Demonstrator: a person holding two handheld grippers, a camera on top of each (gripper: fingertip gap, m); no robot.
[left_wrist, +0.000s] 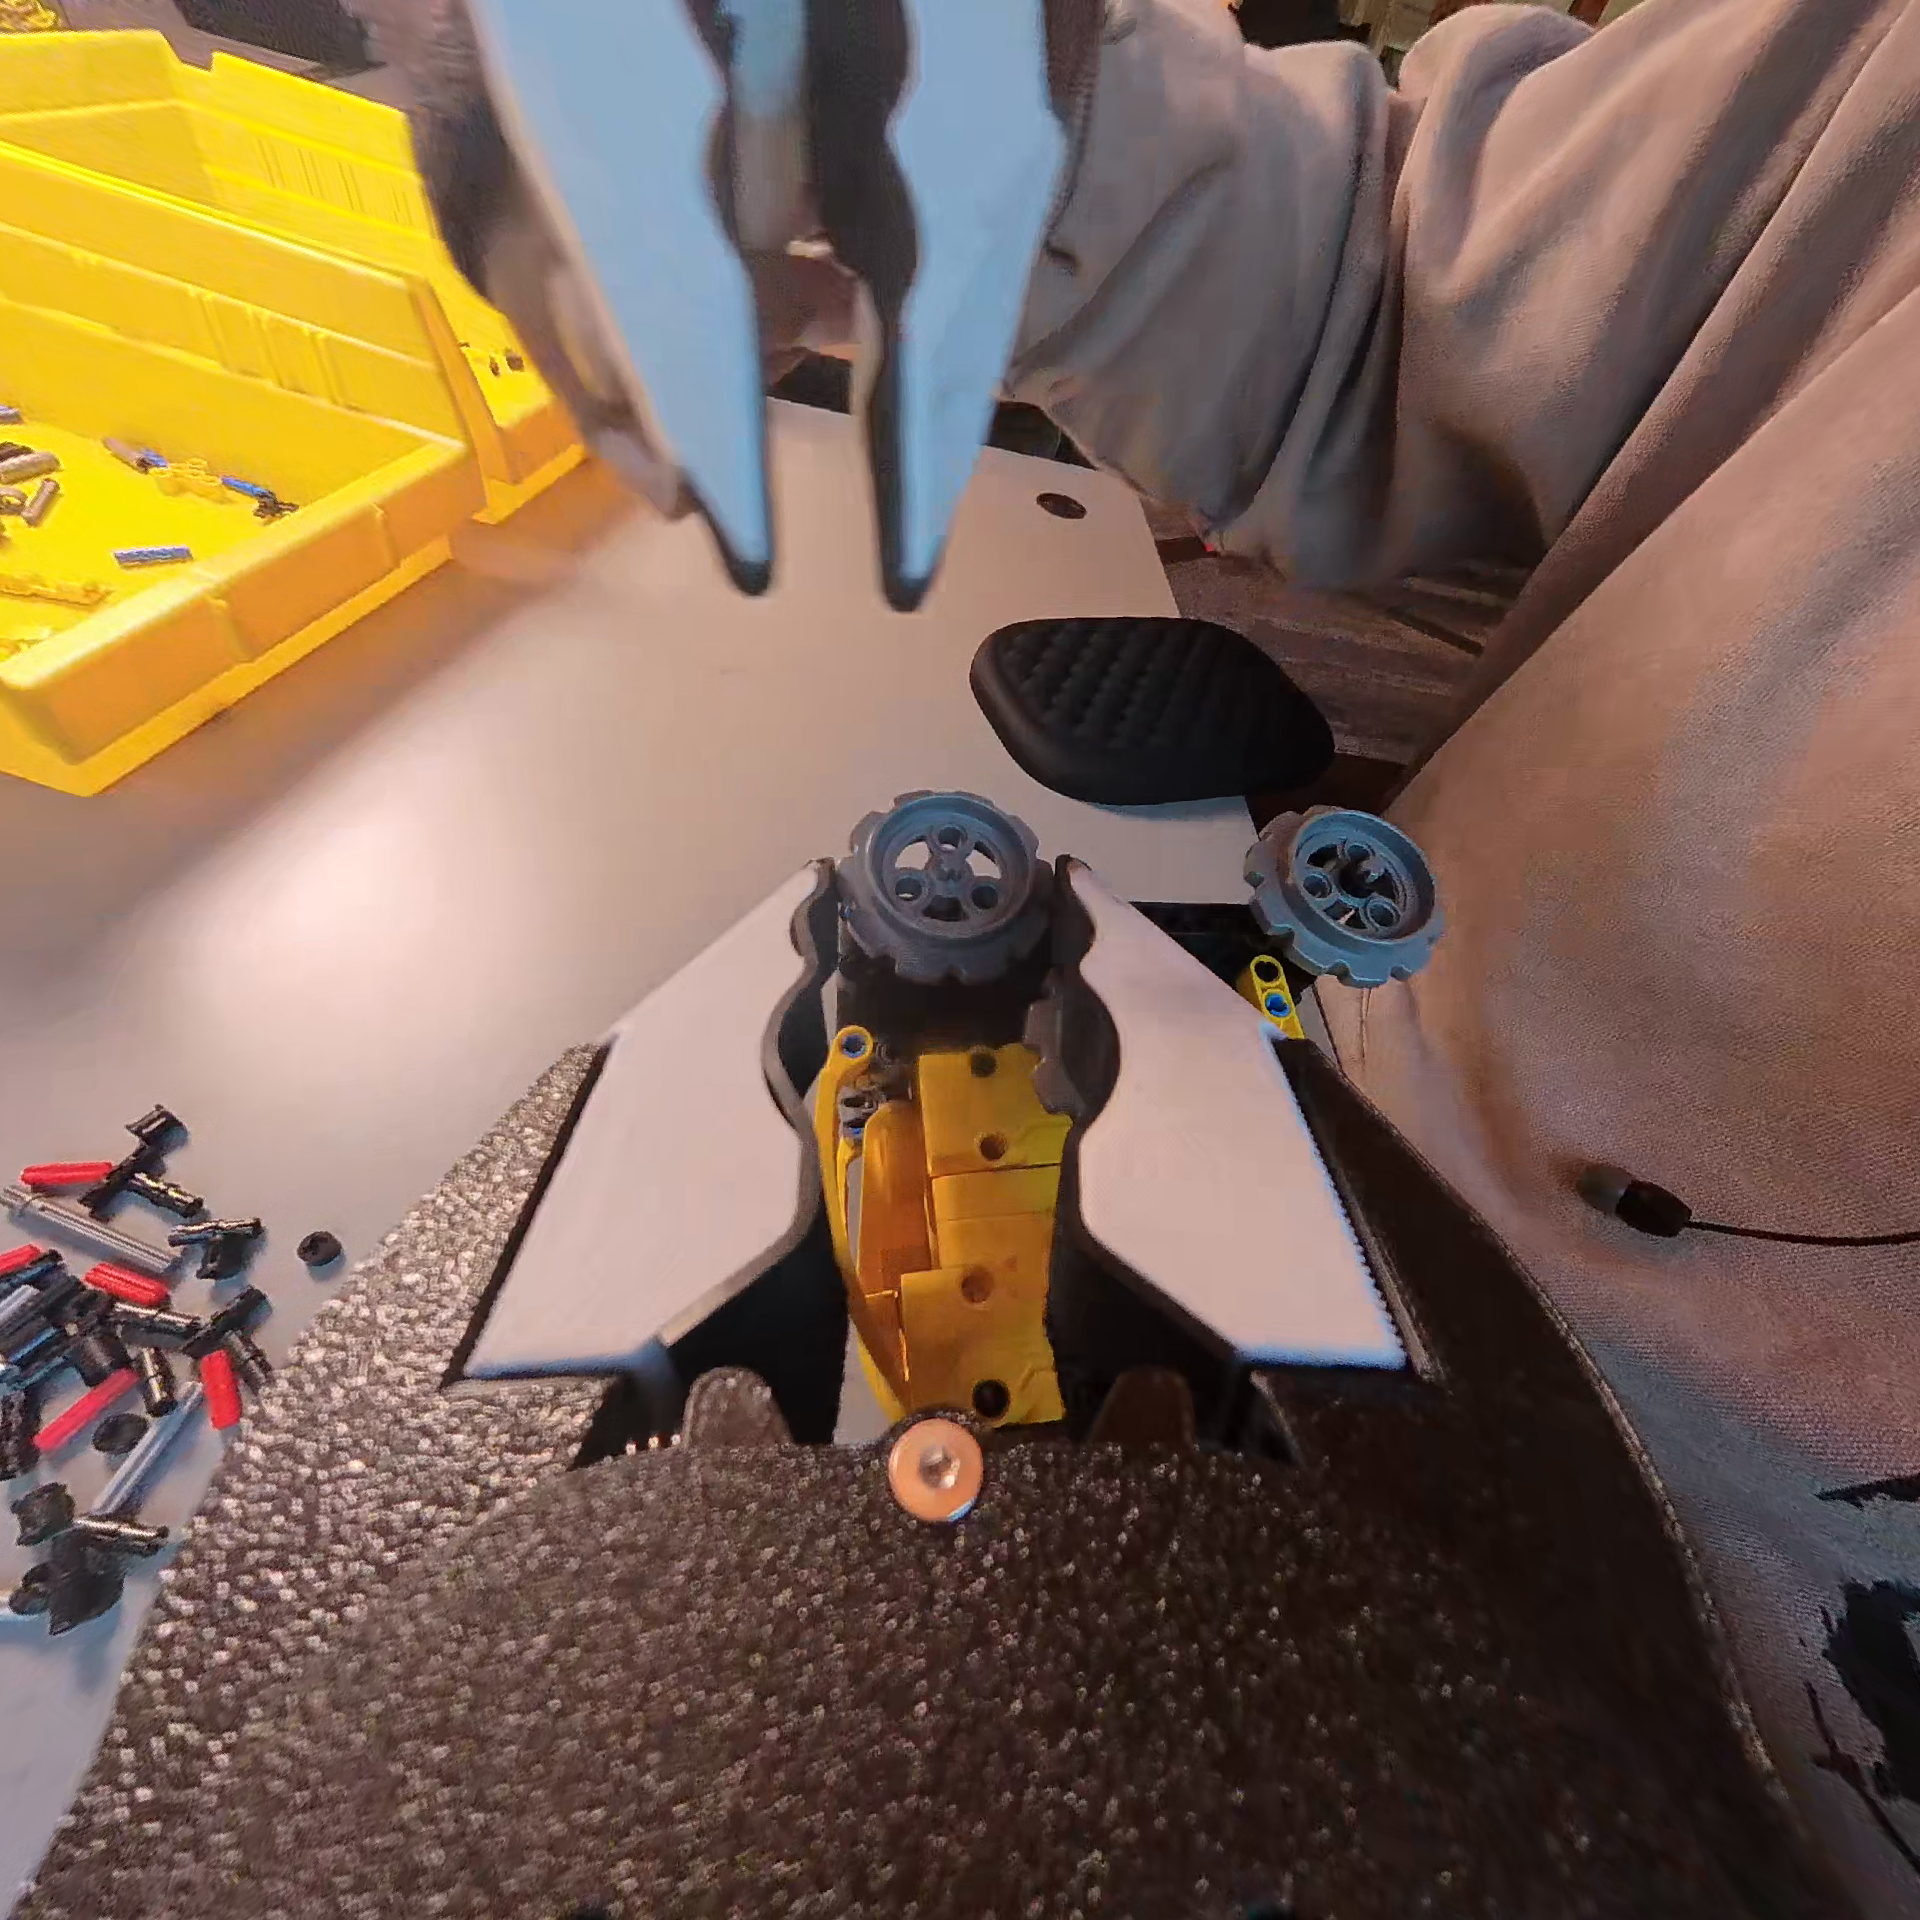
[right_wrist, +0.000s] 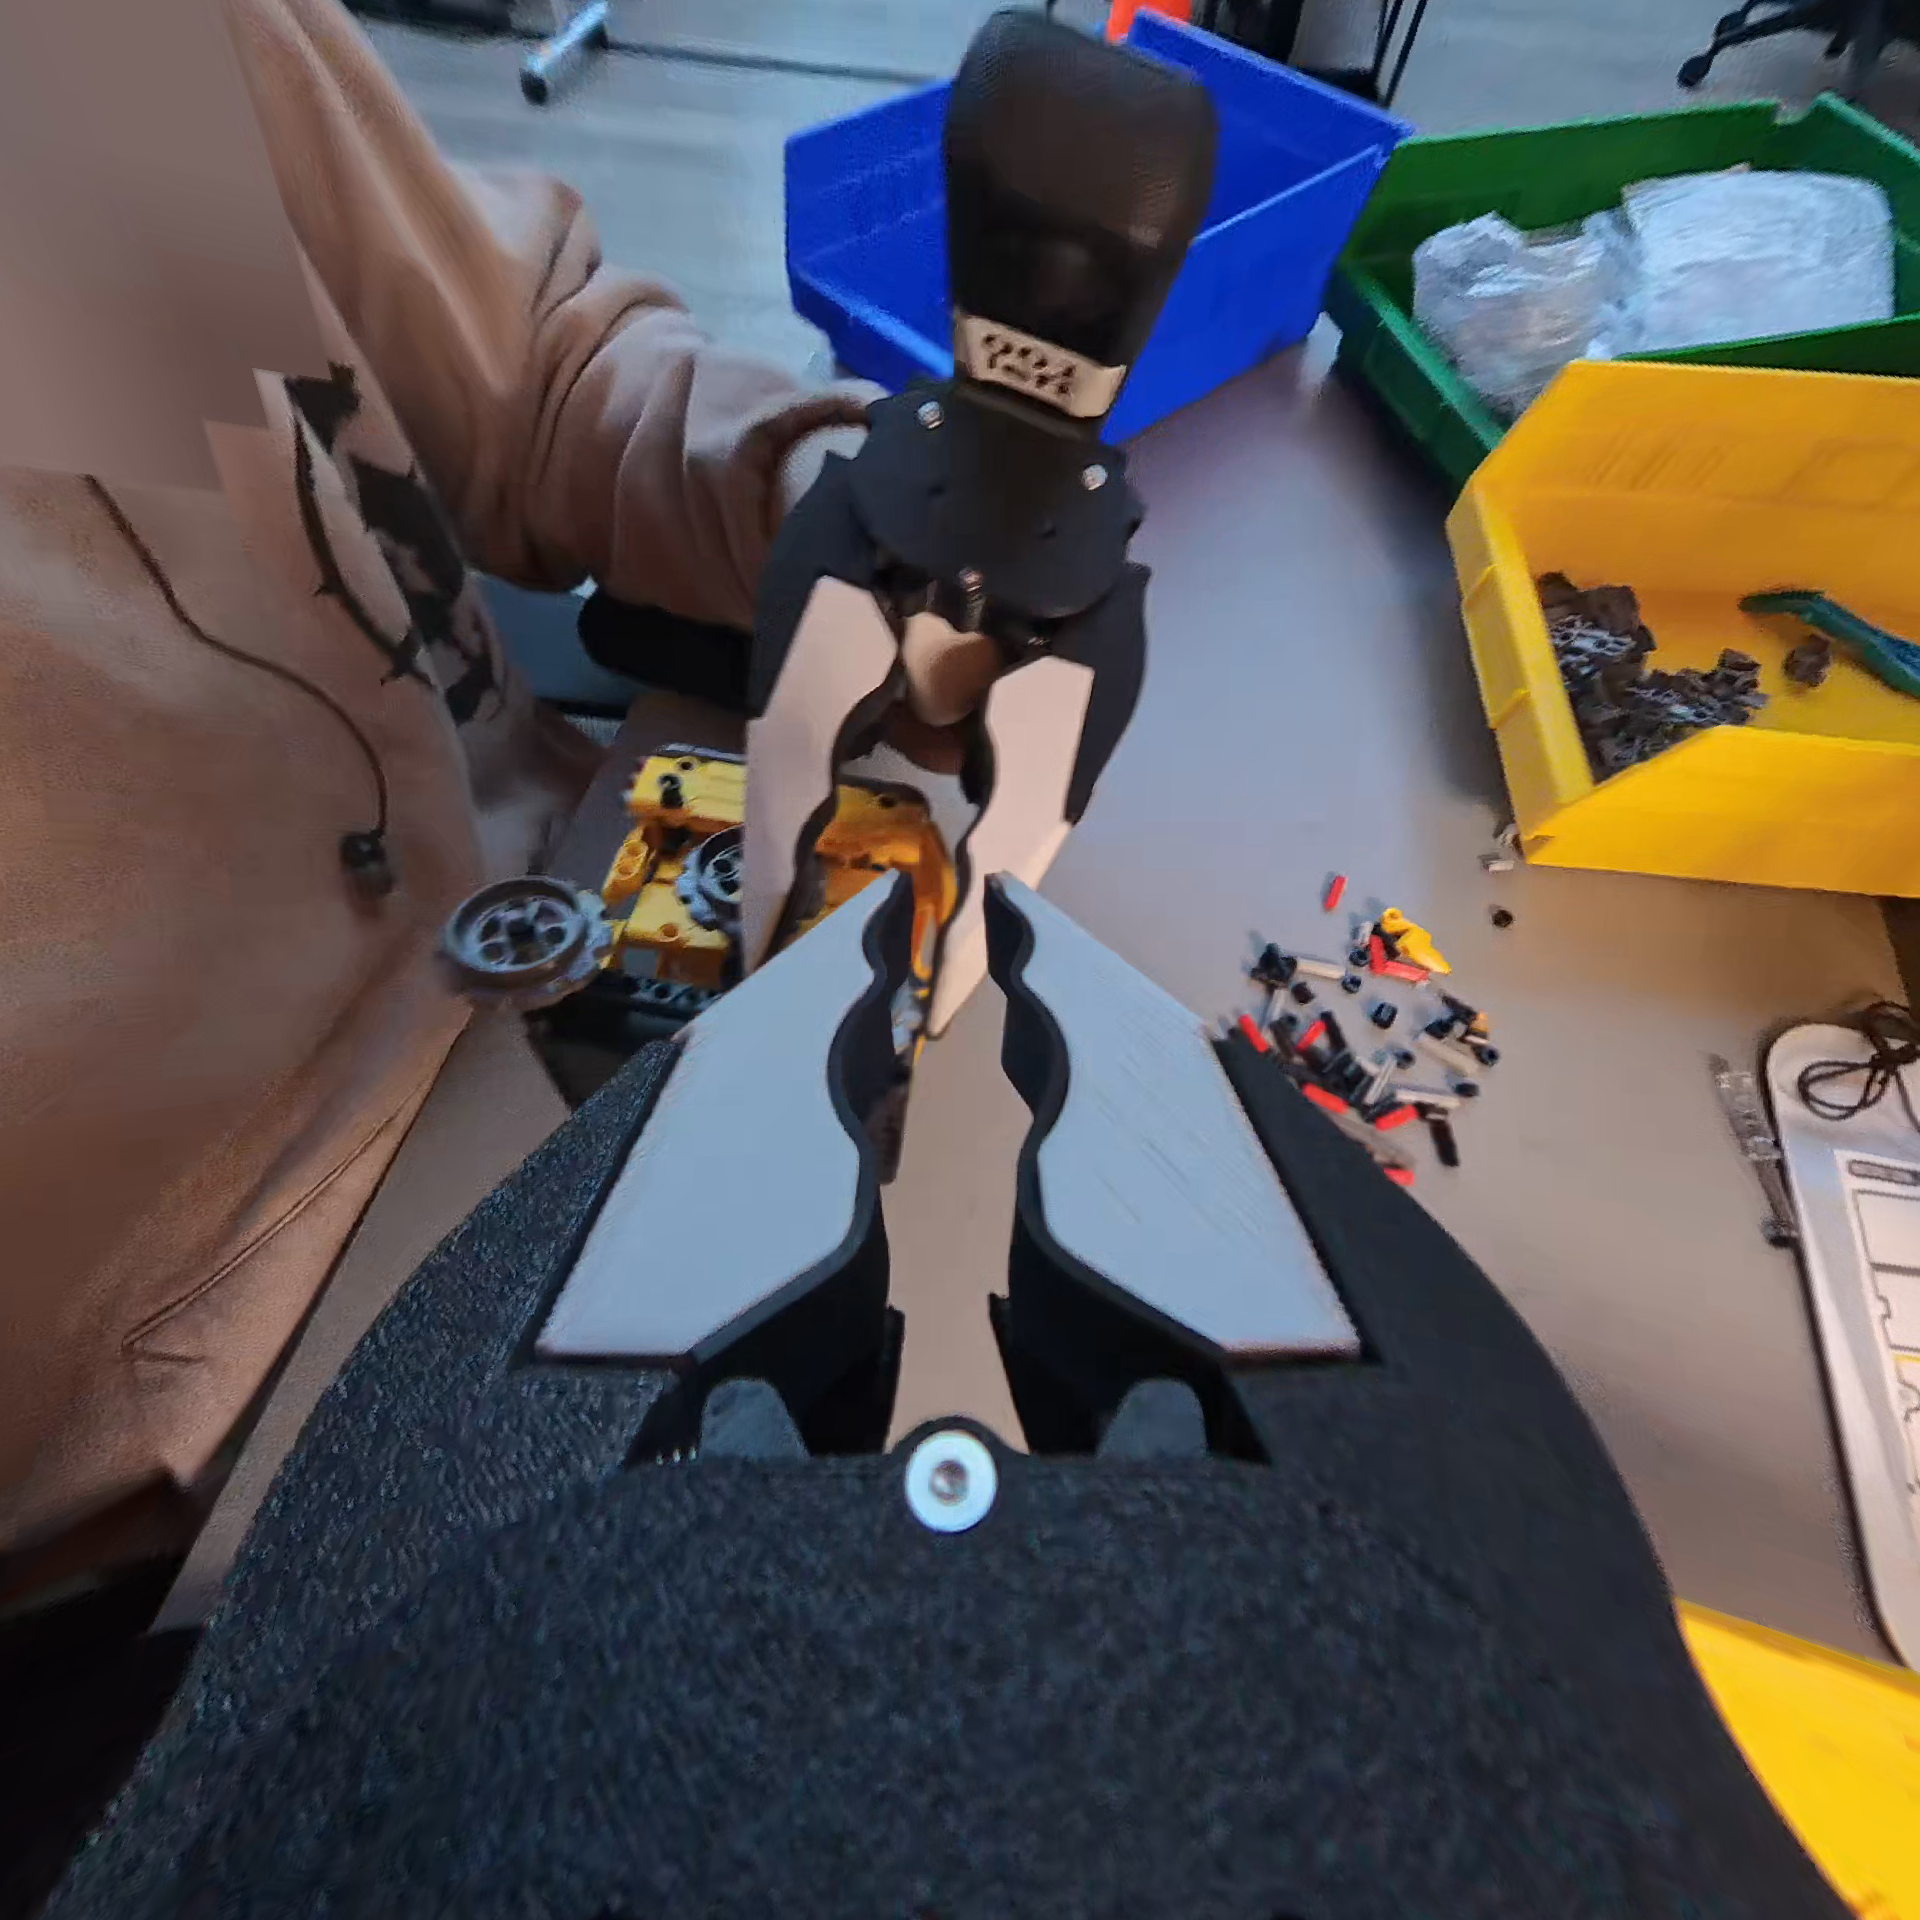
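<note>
The yellow brick-built vehicle (left_wrist: 961, 1195) sits right between the left gripper's (left_wrist: 945, 914) fingers, clamped there, one grey wheel (left_wrist: 940, 899) poking up at the fingertips and a second grey wheel (left_wrist: 1345, 896) out to the side against the person's beige sweatshirt (left_wrist: 1621, 727). In the right wrist view the same model (right_wrist: 681, 883) hangs at the edge of the grey table (right_wrist: 1299, 675), held in the left gripper that comes down from above. The right gripper (right_wrist: 940, 883) has its tips just beside that model, jaws slightly parted with bare table showing through the gap, nothing between them (released, then). In the left view it points down from the top (left_wrist: 826, 587), clear of the wheel. Farther out: a scatter of small black, red and grey pins (right_wrist: 1361, 1039) on the table, a yellow bin (right_wrist: 1683, 644) with dark pieces, a green bin (right_wrist: 1621, 208) with plastic bags, a blue bin (right_wrist: 883, 229) behind.
</note>
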